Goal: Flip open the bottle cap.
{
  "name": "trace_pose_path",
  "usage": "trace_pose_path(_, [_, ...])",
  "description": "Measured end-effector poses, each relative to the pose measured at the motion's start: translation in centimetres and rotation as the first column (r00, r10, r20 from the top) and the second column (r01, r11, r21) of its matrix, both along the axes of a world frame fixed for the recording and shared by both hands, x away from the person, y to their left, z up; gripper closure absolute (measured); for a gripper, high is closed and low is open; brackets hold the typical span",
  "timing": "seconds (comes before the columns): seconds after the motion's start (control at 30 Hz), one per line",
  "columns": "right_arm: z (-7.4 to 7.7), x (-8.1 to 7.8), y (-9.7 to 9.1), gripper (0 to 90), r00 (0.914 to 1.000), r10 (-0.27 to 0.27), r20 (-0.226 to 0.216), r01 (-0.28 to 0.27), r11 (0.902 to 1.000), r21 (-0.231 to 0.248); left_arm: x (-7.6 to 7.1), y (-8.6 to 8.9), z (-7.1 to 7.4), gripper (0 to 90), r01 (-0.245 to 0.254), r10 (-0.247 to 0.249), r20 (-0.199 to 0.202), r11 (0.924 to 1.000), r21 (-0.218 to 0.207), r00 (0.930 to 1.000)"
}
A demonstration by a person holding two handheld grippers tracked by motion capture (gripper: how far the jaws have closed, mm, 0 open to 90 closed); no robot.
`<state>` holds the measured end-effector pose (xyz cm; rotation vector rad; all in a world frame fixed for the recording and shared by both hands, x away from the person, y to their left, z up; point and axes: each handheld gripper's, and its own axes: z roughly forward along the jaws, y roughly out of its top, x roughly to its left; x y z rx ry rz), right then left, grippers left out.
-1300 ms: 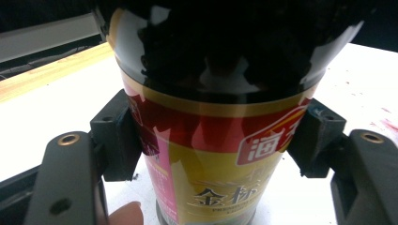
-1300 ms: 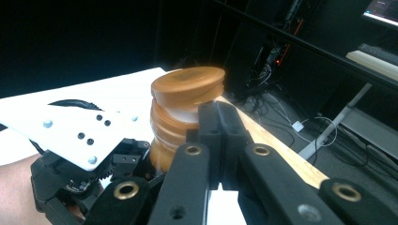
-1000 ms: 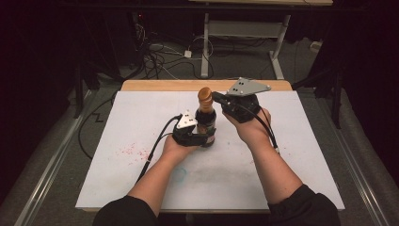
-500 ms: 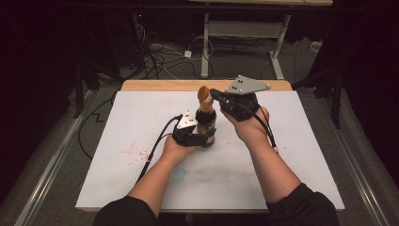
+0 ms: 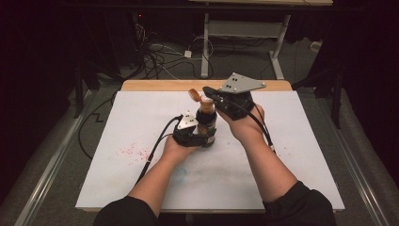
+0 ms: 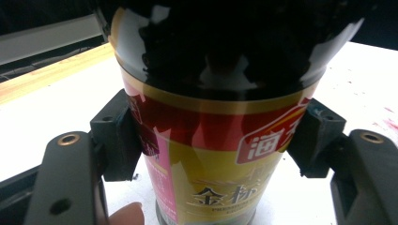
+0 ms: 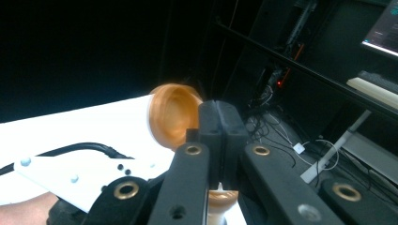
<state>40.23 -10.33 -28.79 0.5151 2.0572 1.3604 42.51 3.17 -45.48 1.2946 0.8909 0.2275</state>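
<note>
A dark sauce bottle (image 5: 206, 123) with a red and yellow label (image 6: 211, 154) stands upright on the white table top (image 5: 291, 155). My left gripper (image 5: 202, 139) is shut on its lower body, one pad (image 6: 115, 136) on each side. The bottle's orange flip lid (image 5: 193, 94) hangs open, tilted to the left of the neck. My right gripper (image 5: 209, 95) is at the bottle's top with its jaws shut together (image 7: 220, 126) and nothing visible between the pads. The lid's hollow underside (image 7: 171, 117) sits just left of those jaws, and the spout (image 7: 220, 197) shows below them.
A wooden strip (image 5: 155, 85) runs along the table's far edge. Red stains (image 5: 131, 150) mark the white top at the left. Cables (image 5: 160, 52) and a desk frame (image 5: 205, 47) lie on the floor beyond. A monitor (image 7: 385, 23) glows at the far right.
The orange lid, which stood straight up on the bottle, has tipped open to the left. The right gripper shifted slightly at the bottle's top. The left gripper and bottle stayed put.
</note>
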Motion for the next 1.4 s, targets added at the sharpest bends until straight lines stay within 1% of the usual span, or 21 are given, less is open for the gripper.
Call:
trace_pose_path(0.13, [-0.3, -0.1, 1.1, 90.0, 0.9999, 0.014, 0.001, -0.014, 0.9998, -0.016, 0.0, 0.0, 0.0, 28.7, 0.0, 0.0, -0.002, 1.0, 0.0, 1.0])
trace_pose_path(0.3, [-0.5, -0.3, 2.2, 90.0, 0.9994, 0.035, 0.003, -0.035, 0.9991, -0.023, 0.0, 0.1, 0.0, 28.6, 0.002, -0.002, -0.001, 1.0, -0.003, 1.0])
trace_pose_path(0.47, [-0.7, -0.3, 2.8, 90.0, 0.9989, 0.046, -0.008, -0.046, 0.9986, -0.024, -0.1, 0.1, 0.0, 28.6, 0.002, -0.002, 0.001, 1.0, -0.008, 1.0])
trace_pose_path(0.57, [-0.7, -0.4, 2.9, 90.0, 0.9989, 0.047, -0.006, -0.047, 0.9985, -0.03, -0.1, 0.1, 0.0, 28.6, 0.003, -0.003, 0.001, 1.0, -0.008, 1.0])
trace_pose_path(0.77, [-0.3, -0.6, 1.3, 90.0, 0.9998, 0.021, 0.006, -0.021, 0.9996, -0.017, 0.0, 0.2, -0.1, 28.5, 0.0, 0.0, -0.002, 0.9999, -0.016, 1.0])
trace_pose_path(0.87, [-0.4, -0.5, 0.2, 90.0, 1.0, 0.002, 0.003, -0.002, 0.9999, -0.015, 0.1, 0.1, -0.1, 28.5, -0.001, 0.001, -0.003, 0.9998, -0.021, 1.0])
trace_pose_path(0.97, [-0.7, -0.4, -0.9, 90.0, 0.9998, -0.018, -0.012, 0.018, 0.9998, -0.001, 0.1, 0.1, -0.1, 28.4, -0.001, 0.001, -0.005, 0.9997, -0.022, 1.0])
trace_pose_path(1.0, [-0.8, -0.4, -1.2, 90.0, 0.9996, -0.024, -0.015, 0.024, 0.9997, 0.004, 0.2, 0.7, -0.2, 28.4, 0.011, -0.012, 0.004, 0.9979, 0.063, 0.9999])
trace_pose_path(1.03, [-0.9, -0.4, -1.6, 90.0, 0.9995, -0.027, -0.017, 0.027, 0.9996, 0.008, 0.1, 0.1, -0.1, 28.4, -0.002, 0.001, -0.005, 0.9997, -0.023, 1.0])
trace_pose_path(1.13, [-1.2, -0.3, -2.4, 90.0, 0.9984, -0.044, -0.034, 0.045, 0.9987, 0.023, 0.1, 0.2, -0.1, 28.3, 0.0, 0.0, -0.006, 0.9998, -0.02, 1.0])
trace_pose_path(1.2, [-1.5, -0.2, -3.0, 90.0, 0.9978, -0.046, -0.047, 0.048, 0.9984, 0.03, 0.1, 0.2, -0.1, 28.2, -0.001, 0.001, -0.008, 0.9998, -0.021, 1.0])
trace_pose_path(1.23, [-1.7, -0.2, -3.2, 82.0, 0.9974, -0.046, -0.056, 0.049, 0.9981, 0.037, 0.1, 0.2, -0.1, 28.2, -0.001, 0.001, -0.009, 0.9997, -0.023, 1.0])
trace_pose_path(1.27, [-2.0, -0.1, -3.4, 77.1, 0.996, -0.057, -0.069, 0.06, 0.9974, 0.041, 0.1, 0.2, 0.0, 28.2, -0.002, 0.002, -0.01, 0.9997, -0.024, 1.0])
trace_pose_path(1.33, [-2.5, 0.1, -3.8, 72.9, 0.9936, -0.063, -0.094, 0.067, 0.9969, 0.04, 0.1, 0.2, 0.0, 28.1, -0.003, 0.003, -0.014, 0.9996, -0.028, 0.9999])
trace_pose_path(1.4, [-3.1, 0.3, -4.1, 66.2, 0.9925, -0.06, -0.107, 0.065, 0.9967, 0.048, 0.1, 0.1, 0.0, 28.0, -0.003, 0.003, -0.014, 0.9996, -0.028, 0.9999])
